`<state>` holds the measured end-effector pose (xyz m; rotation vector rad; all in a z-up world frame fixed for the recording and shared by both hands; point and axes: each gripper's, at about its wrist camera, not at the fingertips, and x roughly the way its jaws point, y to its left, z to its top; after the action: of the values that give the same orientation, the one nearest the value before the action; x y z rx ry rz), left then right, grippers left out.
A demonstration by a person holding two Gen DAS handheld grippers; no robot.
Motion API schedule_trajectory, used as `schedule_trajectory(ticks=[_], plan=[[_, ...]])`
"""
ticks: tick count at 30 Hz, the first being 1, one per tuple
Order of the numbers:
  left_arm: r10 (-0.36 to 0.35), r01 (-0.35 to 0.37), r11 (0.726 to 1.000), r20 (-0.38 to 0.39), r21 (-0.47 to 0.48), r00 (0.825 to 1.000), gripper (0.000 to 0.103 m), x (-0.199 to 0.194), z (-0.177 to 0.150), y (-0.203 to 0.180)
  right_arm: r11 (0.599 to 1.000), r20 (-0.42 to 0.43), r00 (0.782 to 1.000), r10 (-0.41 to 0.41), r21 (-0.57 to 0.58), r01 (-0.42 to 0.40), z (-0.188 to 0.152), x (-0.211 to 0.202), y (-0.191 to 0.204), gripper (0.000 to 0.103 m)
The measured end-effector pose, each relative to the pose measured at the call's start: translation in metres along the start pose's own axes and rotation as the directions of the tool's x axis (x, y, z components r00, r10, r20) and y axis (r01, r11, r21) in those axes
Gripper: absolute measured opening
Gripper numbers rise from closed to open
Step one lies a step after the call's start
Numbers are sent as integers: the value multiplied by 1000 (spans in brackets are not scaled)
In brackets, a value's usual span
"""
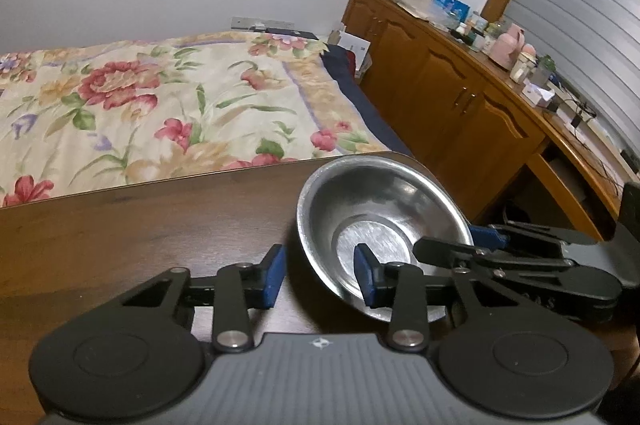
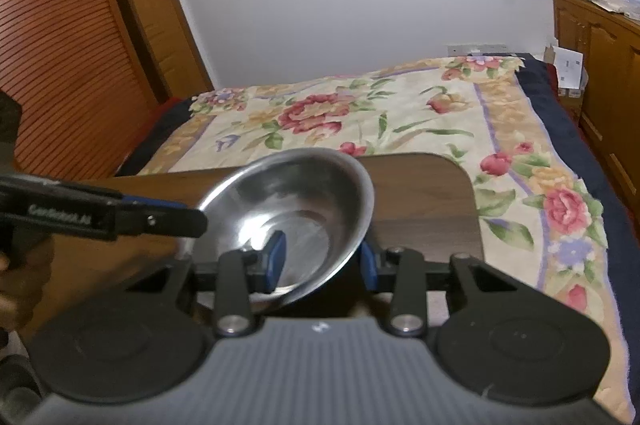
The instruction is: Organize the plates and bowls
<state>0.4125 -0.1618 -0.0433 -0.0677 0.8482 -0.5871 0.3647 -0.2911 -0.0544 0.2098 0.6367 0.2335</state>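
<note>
The metal bowl (image 1: 384, 225) sits tipped at the lower right of the left view, by the far corner of the brown worktop (image 1: 140, 225). The left hand-held gripper (image 1: 320, 275) has its pads on both sides of the bowl's near wall, but I cannot tell if they press it. The right hand-held gripper (image 2: 322, 259) has the bowl's rim between its pads too, and I cannot tell if it squeezes. The bowl is smooth and shiny. With a weak pinch it could slip, clang down, and roll off toward the bed (image 1: 160, 97).
</note>
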Motion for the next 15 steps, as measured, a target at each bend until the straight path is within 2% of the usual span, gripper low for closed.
schedule_trajectory(ticks=[2, 4, 5, 10, 15], plan=[[5, -5, 1000, -3, -4, 1000, 35, 2, 0, 3, 1000, -3, 1000, 1, -4, -1, 0, 1, 1, 37], [2, -2, 1000, -15, -11, 1000, 19, 4, 0, 6, 1000, -5, 1000, 5, 2, -5, 0, 2, 1, 32], [1, -1, 1000, -19, -12, 1000, 18, 5, -1, 6, 1000, -5, 1000, 10, 7, -9, 0, 1, 0, 29], [12, -12, 1000, -3, -3, 1000, 16, -4, -2, 6, 999, -11, 999, 31, 29, -31, -2, 2, -2, 22], [9, -10, 1000, 21, 15, 1000, 15, -22, -1, 2, 999, -2, 999, 39, 34, -39, 0, -6, 4, 21]])
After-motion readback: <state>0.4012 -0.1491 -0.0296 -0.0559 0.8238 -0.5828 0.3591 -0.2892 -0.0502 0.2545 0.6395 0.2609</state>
